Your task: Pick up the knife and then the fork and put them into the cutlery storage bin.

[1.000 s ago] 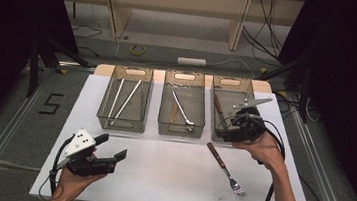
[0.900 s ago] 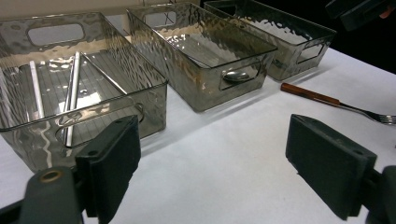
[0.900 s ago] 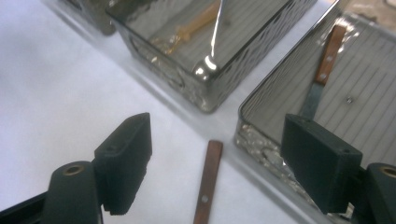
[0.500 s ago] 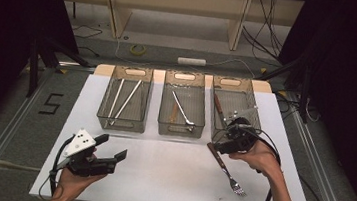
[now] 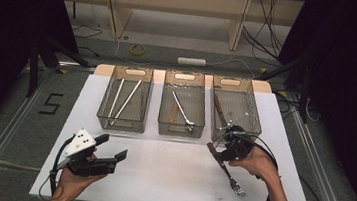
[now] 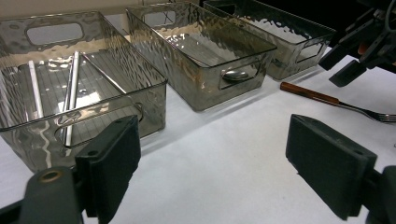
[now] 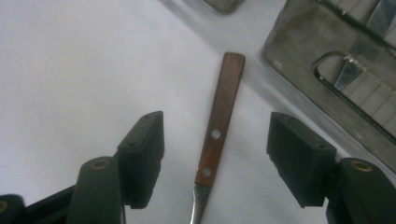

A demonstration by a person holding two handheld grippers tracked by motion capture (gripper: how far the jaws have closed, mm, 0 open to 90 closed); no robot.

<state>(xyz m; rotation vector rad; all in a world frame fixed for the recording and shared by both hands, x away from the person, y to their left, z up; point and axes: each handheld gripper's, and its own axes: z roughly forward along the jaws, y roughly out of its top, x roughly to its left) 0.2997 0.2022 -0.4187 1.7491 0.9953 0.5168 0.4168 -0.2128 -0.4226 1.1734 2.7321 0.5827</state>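
Note:
A fork (image 5: 228, 171) with a brown wooden handle (image 7: 219, 116) lies on the white table at the right, tines toward the person. My right gripper (image 5: 217, 150) is low over the handle's far end. Its jaws (image 7: 217, 135) stand on either side of the handle without touching it, and they have just been closing. From the left gripper view the fork (image 6: 327, 99) lies at the right, with the right gripper (image 6: 350, 60) above it. My left gripper (image 5: 113, 145) is held at the table's front left, open with nothing between its pads (image 6: 112, 158).
Three clear smoky bins stand in a row at the back. The left bin (image 5: 121, 123) holds two long metal sticks, the middle bin (image 5: 179, 129) a spoon, the right bin (image 5: 256, 114) a wooden-handled utensil. The white table top (image 5: 158, 174) lies bare between the hands.
My right gripper has come down from beside the right bin to the fork's handle on the table, and its jaws have narrowed. The left hand has not moved.

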